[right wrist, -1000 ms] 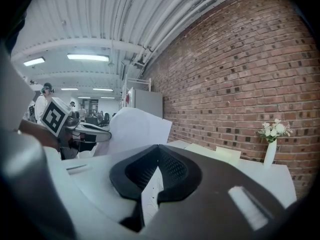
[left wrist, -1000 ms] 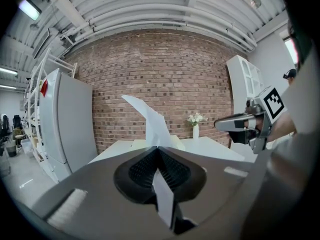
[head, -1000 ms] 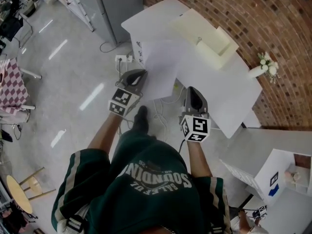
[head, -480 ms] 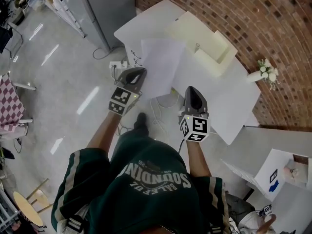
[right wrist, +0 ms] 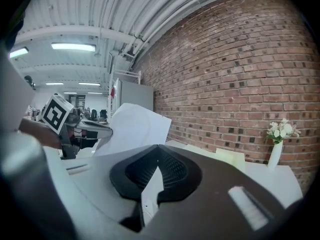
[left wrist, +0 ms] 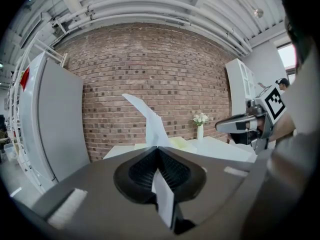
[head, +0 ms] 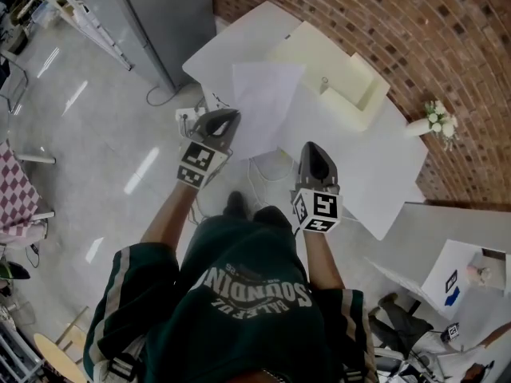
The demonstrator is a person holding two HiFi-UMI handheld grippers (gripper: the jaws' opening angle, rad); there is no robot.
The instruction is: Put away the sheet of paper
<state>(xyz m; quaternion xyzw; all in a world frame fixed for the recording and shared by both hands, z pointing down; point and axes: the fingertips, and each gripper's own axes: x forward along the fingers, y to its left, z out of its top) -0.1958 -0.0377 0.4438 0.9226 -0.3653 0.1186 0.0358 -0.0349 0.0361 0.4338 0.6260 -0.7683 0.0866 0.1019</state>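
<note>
Sheet of paper (head: 263, 106): it is in the air over the near left part of the white table (head: 375, 174), on the near side of the cream tray (head: 327, 66).
Left gripper (head: 226, 118): its jaws are closed on the sheet's near left edge, and the paper rises curled from the tips.
Right gripper (head: 312, 150): its jaws are together, just right of the sheet and apart from it. A pale sliver behind the tips may be only the table showing through.
Weight: I judge the sheet to be almost nothing to carry, so air will push it about.
Stiffness: it is thin and floppy and bends over from a single pinch.
Fragility: it looks easy to crease or tear if it is twisted.
Where to hold: a shallow pinch on an edge suits it. A second pinch at the near right corner would probably keep it flat.
Likely home: the cream tray.
</note>
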